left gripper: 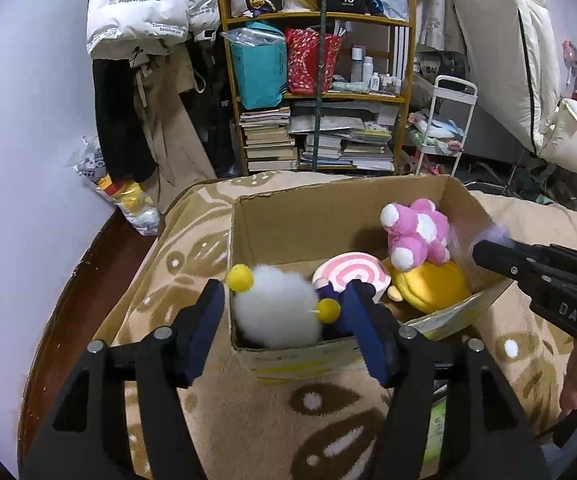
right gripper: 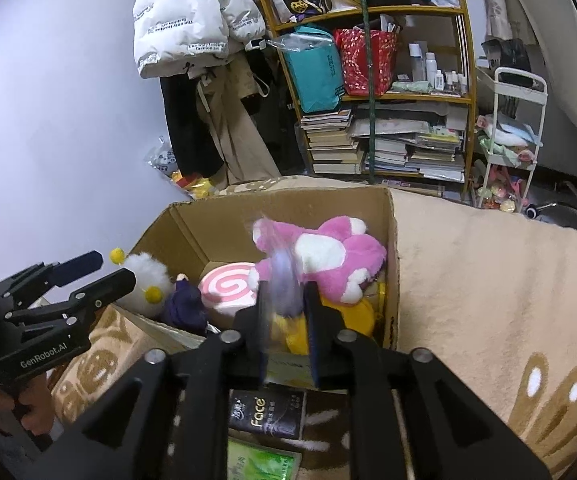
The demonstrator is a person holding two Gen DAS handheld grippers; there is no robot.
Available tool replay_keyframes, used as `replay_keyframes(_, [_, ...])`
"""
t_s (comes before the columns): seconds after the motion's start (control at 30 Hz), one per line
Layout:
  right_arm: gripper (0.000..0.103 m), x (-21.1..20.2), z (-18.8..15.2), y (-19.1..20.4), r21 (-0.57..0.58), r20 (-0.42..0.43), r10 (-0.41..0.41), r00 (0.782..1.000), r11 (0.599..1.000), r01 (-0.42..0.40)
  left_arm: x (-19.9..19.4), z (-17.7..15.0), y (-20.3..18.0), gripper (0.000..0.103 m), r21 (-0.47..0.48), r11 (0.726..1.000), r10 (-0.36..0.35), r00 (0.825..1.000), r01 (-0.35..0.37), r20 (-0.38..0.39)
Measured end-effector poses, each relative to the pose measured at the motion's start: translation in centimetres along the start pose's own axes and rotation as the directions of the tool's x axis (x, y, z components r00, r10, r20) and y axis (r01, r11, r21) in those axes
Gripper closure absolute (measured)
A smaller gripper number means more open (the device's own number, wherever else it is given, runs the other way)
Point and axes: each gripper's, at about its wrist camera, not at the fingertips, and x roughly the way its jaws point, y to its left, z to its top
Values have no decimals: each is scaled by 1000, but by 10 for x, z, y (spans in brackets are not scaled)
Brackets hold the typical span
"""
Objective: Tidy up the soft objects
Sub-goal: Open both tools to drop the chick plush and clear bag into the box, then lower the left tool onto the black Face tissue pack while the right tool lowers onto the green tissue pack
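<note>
A cardboard box (left gripper: 288,208) stands on the patterned blanket and holds soft toys: a white fluffy toy with yellow balls (left gripper: 276,308), a pink swirl cushion (left gripper: 352,272), a yellow plush (left gripper: 432,284) and a pink-and-white plush (left gripper: 416,232) on top. My left gripper (left gripper: 284,316) is open, its fingers either side of the white toy at the box's near edge. My right gripper (right gripper: 286,312) is over the box (right gripper: 192,220), closed on a blurred pale purple soft thing (right gripper: 284,280), just in front of the pink plush (right gripper: 328,256).
A wooden shelf (left gripper: 320,96) with books and bags stands behind the box. Coats hang on the left, a white cart (left gripper: 444,128) is on the right. A black tissue pack (right gripper: 268,412) and a green pack (right gripper: 260,460) lie on the blanket (right gripper: 488,280) under my right gripper.
</note>
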Motion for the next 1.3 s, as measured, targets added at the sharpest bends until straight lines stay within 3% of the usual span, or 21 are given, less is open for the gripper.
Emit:
replay_keyframes(0.17, [58,-6,-1,-3,17,2,-11,1000,1000,11,-9,-2,-1,30,19,999,36,999,-35,-1])
replay_keyframes(0.43, [32,-25,-8,-3,34,-1,-43,999,999,43,-36,-7,5,26,5,998,66,998,-66,13])
replay_keyframes(0.8, [9,-48,-25,5,60,-39,-57,998,996,59,-67,-25,2,11,-12,997,70,998,-70,6])
replay_keyframes(1.3, [8,-42,-49,6,65,-166,-80,983,994,92,-50,-42,2,7,-82,997,2,995,-11,-103])
